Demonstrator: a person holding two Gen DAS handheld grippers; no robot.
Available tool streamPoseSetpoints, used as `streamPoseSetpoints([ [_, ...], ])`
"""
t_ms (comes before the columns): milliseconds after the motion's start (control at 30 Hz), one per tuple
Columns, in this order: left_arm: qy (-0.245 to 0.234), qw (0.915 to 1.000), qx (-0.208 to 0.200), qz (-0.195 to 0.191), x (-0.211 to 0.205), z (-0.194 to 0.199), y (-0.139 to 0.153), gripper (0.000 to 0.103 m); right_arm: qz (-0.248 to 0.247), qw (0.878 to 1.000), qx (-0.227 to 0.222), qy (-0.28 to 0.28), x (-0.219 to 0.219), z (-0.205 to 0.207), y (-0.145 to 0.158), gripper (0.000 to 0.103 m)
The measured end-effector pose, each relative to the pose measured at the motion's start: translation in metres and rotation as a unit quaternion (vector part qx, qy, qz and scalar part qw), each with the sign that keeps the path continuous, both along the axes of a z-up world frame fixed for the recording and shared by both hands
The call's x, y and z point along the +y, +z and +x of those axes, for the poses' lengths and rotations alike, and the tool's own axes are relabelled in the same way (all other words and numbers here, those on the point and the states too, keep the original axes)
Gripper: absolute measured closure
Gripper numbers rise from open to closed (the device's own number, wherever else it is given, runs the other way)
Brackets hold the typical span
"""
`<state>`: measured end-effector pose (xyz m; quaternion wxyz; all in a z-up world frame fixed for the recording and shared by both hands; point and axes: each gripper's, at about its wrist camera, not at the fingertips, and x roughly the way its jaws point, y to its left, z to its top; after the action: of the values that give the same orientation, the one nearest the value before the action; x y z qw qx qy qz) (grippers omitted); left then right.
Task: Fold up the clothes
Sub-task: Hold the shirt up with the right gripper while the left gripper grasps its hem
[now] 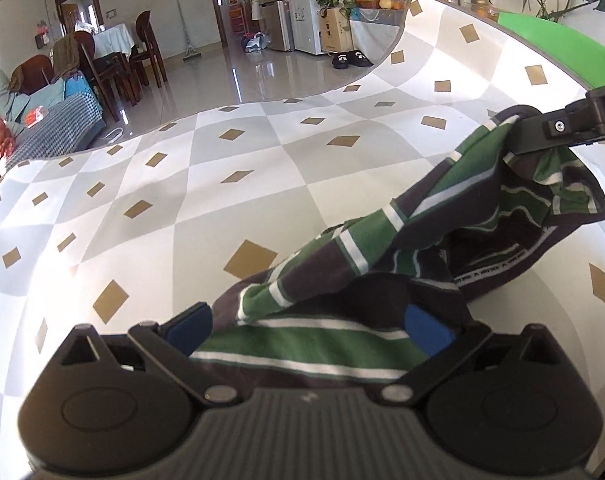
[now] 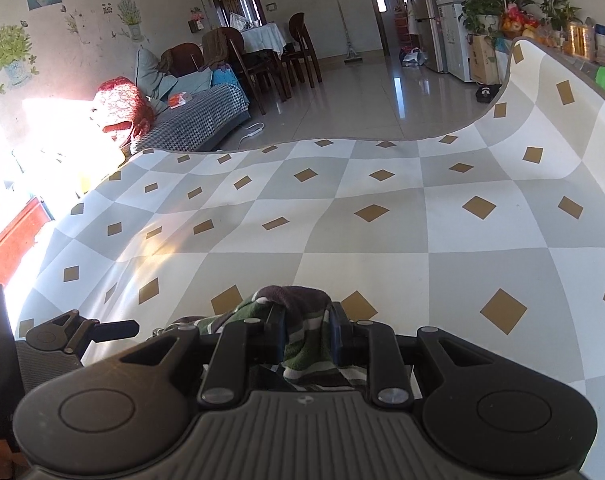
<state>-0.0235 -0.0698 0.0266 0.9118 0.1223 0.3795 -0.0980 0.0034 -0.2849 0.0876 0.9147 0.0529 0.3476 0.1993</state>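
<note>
Striped garment (image 1: 382, 248), one of it, green and dark with thin white lines, and it hangs strung between two tools above the bench (image 1: 182, 184). The bench wears a single cloth of grey and white checks dotted with tan diamonds, and apart from the garment nothing lies on the stretch we can see.

Left tool (image 1: 306, 326): two blue pads (image 1: 190, 326), set wide, and the fabric bunches right in between them and spills back over the tool's body. Whether those pads actually press on the cloth, I cannot tell; the cloth covers the gap.

Right tool (image 2: 307, 338): here it is clear, two fingers drawn close together with a wad of the striped cloth pinched between them, a dark fold poking up over the tips. In the left wrist view that same tool comes in from the right edge, clamped on the garment's upper corner, and the cloth sags down from there toward the left tool.

In the right wrist view the left tool shows at the lower left edge, low over the bench.

Beyond the bench: one sofa (image 2: 198, 108) and a shiny tiled floor (image 2: 362, 96).
</note>
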Motion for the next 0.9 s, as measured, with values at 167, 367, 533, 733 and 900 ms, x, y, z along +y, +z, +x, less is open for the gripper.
streamPoseSetpoints([
  [167, -0.026, 0.9996, 0.0, 0.011, -0.009, 0.013, -0.002, 0.0, 0.002, 1.0, -0.002, -0.001, -0.001, -0.001, 0.001, 0.081],
  [367, -0.051, 0.9986, 0.004, 0.012, -0.021, 0.026, -0.004, 0.0, 0.009, 1.0, -0.003, 0.0, -0.002, 0.002, 0.002, 0.081],
  [533, -0.076, 0.9969, 0.001, 0.021, -0.034, 0.033, -0.006, 0.0, 0.015, 1.0, -0.002, 0.004, -0.001, 0.002, 0.003, 0.081],
  [733, -0.07, 0.9973, 0.013, -0.016, -0.033, 0.043, -0.012, 0.018, 0.028, 1.0, 0.0, 0.011, 0.0, 0.004, 0.004, 0.081],
  [900, -0.052, 0.997, 0.031, -0.049, -0.023, 0.05, -0.019, 0.057, 0.035, 0.999, 0.003, 0.014, 0.003, 0.006, 0.003, 0.081],
])
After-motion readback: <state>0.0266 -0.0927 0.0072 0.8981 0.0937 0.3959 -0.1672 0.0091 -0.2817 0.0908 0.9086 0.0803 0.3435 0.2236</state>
